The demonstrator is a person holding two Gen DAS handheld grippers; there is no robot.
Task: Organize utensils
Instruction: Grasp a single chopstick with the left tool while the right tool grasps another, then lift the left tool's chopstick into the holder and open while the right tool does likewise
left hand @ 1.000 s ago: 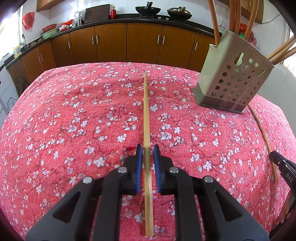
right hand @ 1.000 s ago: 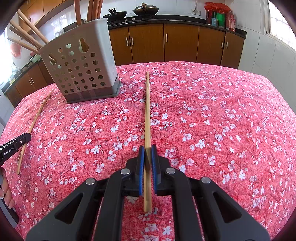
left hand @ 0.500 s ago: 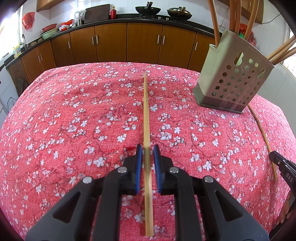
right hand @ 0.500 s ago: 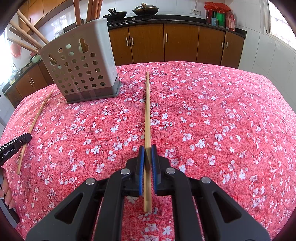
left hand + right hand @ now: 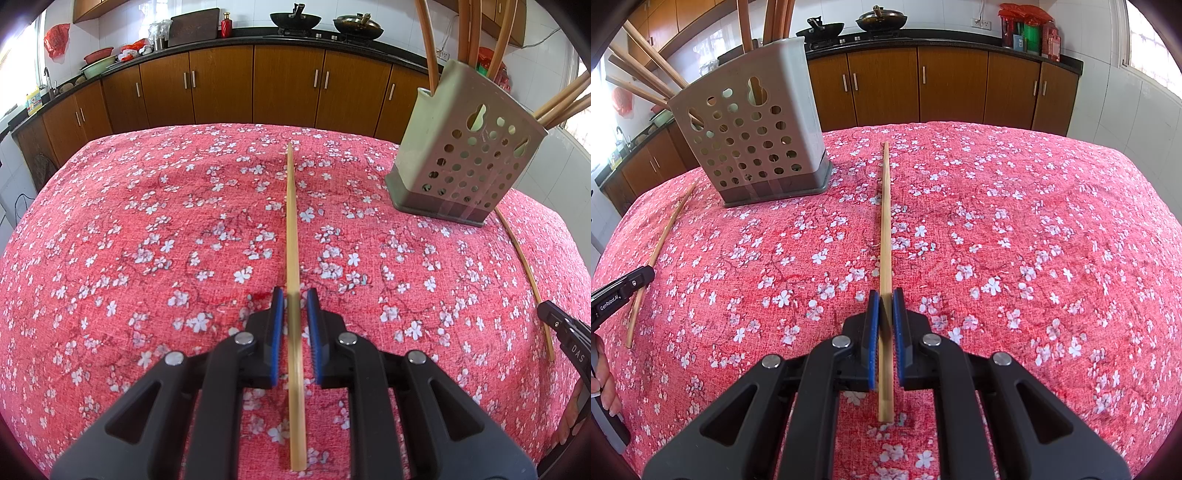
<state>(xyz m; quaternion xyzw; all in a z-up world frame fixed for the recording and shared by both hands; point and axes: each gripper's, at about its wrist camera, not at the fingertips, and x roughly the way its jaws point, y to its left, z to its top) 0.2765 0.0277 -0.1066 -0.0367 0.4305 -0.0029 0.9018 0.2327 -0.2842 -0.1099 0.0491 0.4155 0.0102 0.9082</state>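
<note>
Left gripper (image 5: pixel 294 295): blue-padded fingers (image 5: pixel 276 332) narrowly straddle a pale bamboo chopstick (image 5: pixel 291 229) lying on the red floral-clothed bench (image 5: pixel 129 229), left of the perforated grey plastic utensil holder (image 5: pixel 465 155); gaps show beside it. Right gripper (image 5: pixel 885 295): fingers pinch a second bamboo chopstick (image 5: pixel 885 214), right of the holder (image 5: pixel 753 136).

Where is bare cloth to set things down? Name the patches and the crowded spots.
Free: cloth left of the left chopstick; cloth right of the right chopstick. Crowded: between the chopsticks, where the holder stands.
</note>
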